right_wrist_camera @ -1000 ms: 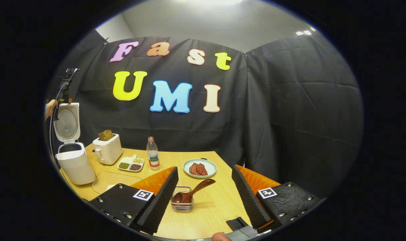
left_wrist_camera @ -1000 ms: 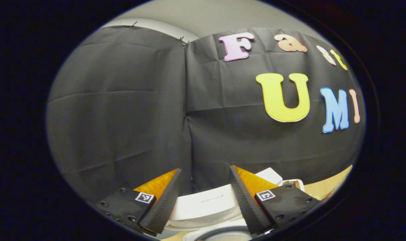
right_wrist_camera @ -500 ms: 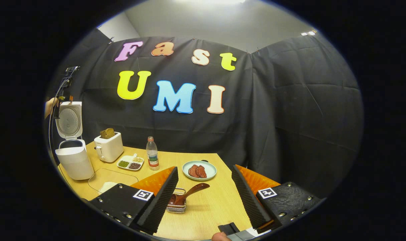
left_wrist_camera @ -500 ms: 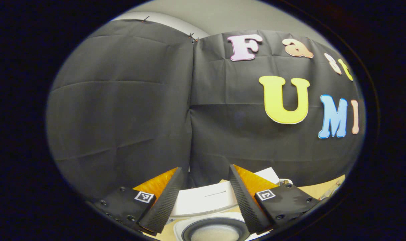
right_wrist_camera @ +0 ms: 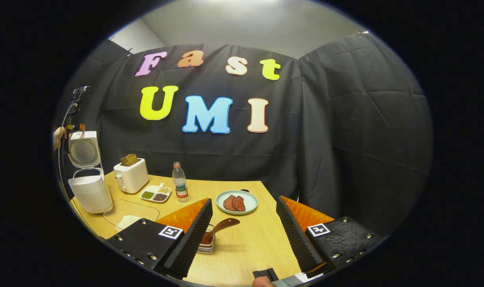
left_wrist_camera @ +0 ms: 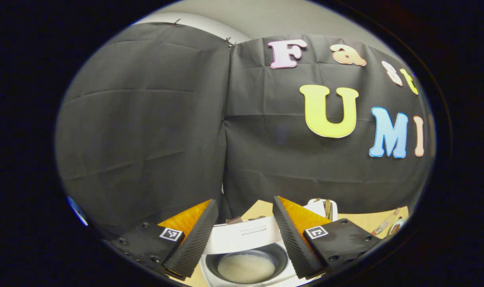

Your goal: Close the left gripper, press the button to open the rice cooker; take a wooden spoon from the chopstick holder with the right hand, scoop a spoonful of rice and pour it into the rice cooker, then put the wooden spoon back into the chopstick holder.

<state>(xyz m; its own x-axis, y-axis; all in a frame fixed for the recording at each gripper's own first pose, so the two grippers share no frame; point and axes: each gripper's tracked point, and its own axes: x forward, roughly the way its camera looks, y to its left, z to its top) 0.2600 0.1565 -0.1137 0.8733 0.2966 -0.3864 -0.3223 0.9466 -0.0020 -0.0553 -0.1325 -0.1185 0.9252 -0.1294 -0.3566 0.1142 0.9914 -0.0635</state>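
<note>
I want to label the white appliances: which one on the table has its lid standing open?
The rice cooker at the table's far left: its round lid stands upright. The toaster beside it has no lid, only bread on top.
</note>
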